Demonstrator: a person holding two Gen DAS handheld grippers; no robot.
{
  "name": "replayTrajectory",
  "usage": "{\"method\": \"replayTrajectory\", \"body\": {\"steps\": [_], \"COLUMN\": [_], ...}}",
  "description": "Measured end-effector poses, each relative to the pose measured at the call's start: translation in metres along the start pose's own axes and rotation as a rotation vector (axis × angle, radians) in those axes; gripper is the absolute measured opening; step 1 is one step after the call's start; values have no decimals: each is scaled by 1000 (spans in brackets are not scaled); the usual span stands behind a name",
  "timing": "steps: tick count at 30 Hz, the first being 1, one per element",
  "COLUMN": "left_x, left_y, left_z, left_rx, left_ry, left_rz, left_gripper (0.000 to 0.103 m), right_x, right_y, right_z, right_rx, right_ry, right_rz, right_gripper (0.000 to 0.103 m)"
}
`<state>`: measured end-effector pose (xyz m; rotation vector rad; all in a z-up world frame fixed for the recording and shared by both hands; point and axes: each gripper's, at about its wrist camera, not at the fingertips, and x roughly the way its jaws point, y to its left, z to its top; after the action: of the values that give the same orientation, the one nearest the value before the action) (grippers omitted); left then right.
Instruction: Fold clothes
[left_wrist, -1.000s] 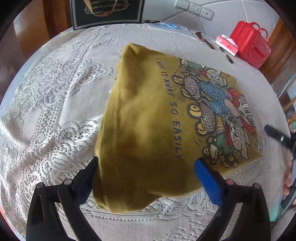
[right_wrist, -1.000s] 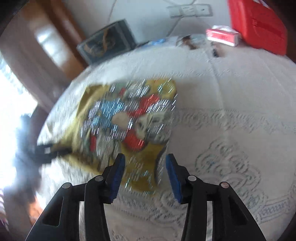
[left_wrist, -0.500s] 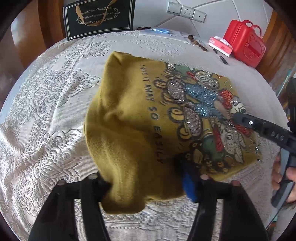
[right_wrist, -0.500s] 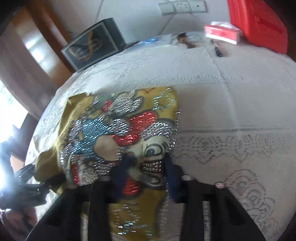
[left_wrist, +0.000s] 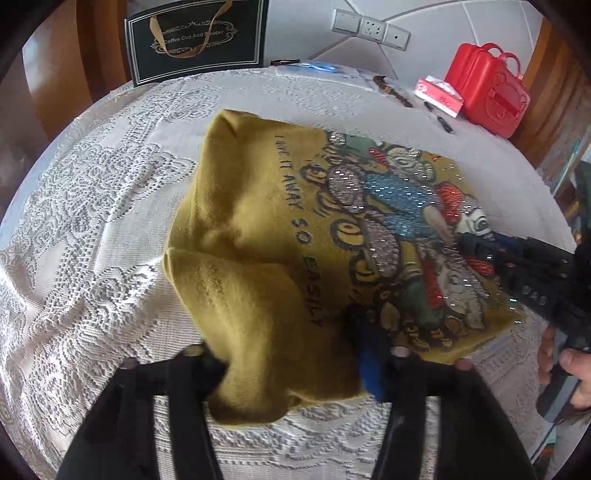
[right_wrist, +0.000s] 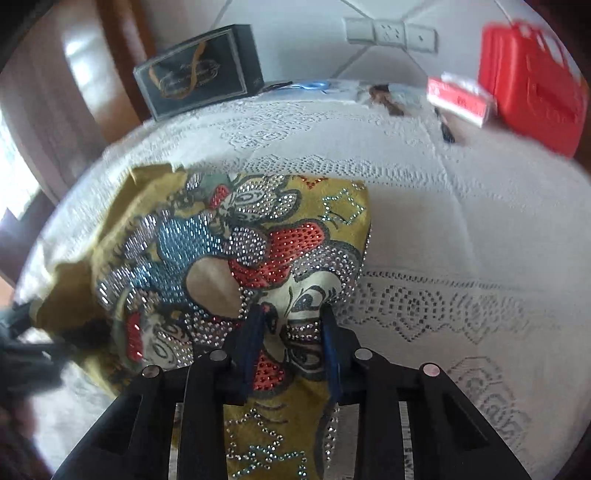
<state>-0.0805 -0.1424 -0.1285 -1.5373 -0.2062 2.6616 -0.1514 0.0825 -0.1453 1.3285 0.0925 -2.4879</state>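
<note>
Mustard-yellow sweatshirt (left_wrist: 258, 266) lies folded on a white lace tablecloth (left_wrist: 92, 229), printed side up: black lettering and a rhinestone cartoon graphic (left_wrist: 399, 240) in blue, red and silver.

Left gripper (left_wrist: 291, 363) at the near edge of the garment. Jaws partly closed with a bunched fold of the plain yellow fabric between them; cloth presses against both fingers and bulges over the left one.

Right gripper (right_wrist: 293, 332) over the graphic side, near the garment's right-hand edge. Jaws narrowed, a raised ridge of the printed cloth pinched between the blue pads (right_wrist: 255, 332). In the left wrist view the same gripper (left_wrist: 480, 245) reaches in from the right, a hand (left_wrist: 569, 365) behind it.

Far side of the table: dark gift box (left_wrist: 195, 37) marked "Coffee Cup And Saucer", red case (left_wrist: 487, 92), red-and-white packet (left_wrist: 439, 96), pens (left_wrist: 439, 118) beside it. Wall sockets (left_wrist: 369, 27) on the tiled wall behind.
</note>
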Motion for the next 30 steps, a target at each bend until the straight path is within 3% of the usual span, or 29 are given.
{"method": "replayTrajectory", "body": {"steps": [7, 11, 15, 22, 30], "left_x": [2, -5, -37, -88, -145], "left_y": [6, 0, -6, 8, 85], "left_z": [0, 3, 18, 59, 114], "left_rx": [-31, -11, 45, 41, -28], "left_ry": [-21, -25, -81, -156, -244], "left_rz": [-50, -6, 23, 63, 112], "left_gripper": [38, 28, 24, 21, 21], "right_x": [0, 0, -11, -63, -102], "right_y": [-3, 4, 10, 31, 98], "right_z": [-1, -1, 5, 43, 115], "right_rx": [-10, -39, -45, -73, -161], "right_ry": [1, -3, -9, -123, -234], "right_rz": [3, -32, -33, 8, 44], "right_gripper": [17, 11, 7, 7, 7]}}
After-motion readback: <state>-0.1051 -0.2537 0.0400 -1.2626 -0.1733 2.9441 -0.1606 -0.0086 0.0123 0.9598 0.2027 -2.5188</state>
